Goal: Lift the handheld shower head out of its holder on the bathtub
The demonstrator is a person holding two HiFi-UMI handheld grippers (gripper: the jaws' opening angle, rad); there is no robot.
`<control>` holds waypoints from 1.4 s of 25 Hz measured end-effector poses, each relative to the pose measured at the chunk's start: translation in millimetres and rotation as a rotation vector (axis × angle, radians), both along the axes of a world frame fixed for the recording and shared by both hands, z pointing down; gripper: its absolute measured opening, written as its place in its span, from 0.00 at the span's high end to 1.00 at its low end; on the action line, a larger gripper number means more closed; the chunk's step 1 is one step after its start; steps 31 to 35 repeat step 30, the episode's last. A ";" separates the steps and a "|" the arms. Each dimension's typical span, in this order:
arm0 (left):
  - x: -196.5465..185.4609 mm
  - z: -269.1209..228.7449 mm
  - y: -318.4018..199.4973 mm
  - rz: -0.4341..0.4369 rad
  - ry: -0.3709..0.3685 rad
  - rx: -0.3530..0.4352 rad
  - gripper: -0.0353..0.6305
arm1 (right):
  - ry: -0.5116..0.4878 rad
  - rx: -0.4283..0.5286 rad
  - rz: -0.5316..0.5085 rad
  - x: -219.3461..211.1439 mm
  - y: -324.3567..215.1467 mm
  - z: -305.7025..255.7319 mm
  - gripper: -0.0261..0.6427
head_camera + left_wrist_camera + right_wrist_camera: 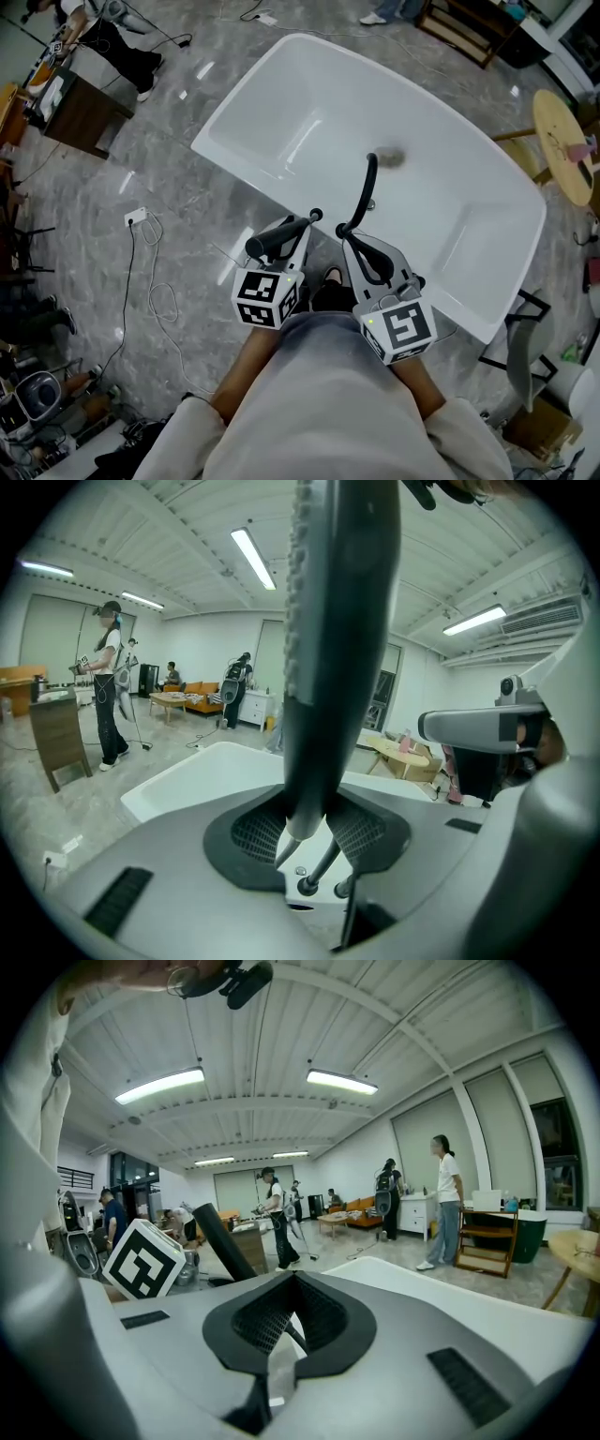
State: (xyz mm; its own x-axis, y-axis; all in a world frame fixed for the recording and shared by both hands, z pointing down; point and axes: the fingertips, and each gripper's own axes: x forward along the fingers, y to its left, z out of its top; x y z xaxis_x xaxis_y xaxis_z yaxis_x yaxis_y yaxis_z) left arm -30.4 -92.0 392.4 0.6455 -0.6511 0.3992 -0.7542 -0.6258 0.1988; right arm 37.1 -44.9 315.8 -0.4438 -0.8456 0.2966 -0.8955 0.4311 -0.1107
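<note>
The black handheld shower head (277, 239) is clamped in my left gripper (298, 225), lifted just off the near rim of the white bathtub (281, 112). In the left gripper view its dark handle (337, 649) stands upright between the pads, which press on both sides of it, and thin hose lines (323, 864) run down below it. My right gripper (349, 234) is beside it, its tips at the foot of the curved black faucet (367, 187). In the right gripper view its jaws (286, 1321) are together with nothing gripped, and the handle (225, 1241) shows to their left.
A drain (389, 157) sits in the tub floor. A white cable and plug (141, 220) lie on the grey floor to the left. A round wooden table (562, 141) stands at the right, a dark cabinet (80, 112) at the upper left. Several people stand across the room (445, 1194).
</note>
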 end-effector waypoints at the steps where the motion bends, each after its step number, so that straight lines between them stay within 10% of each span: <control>1: -0.5 -3.3 -0.6 -0.001 0.005 0.001 0.74 | 0.002 0.004 -0.002 -0.9 -0.2 -1.4 0.93; 35: 6.3 -17.2 -13.1 0.002 0.060 -0.024 0.74 | 0.012 0.003 0.039 13.6 -21.9 -0.7 0.93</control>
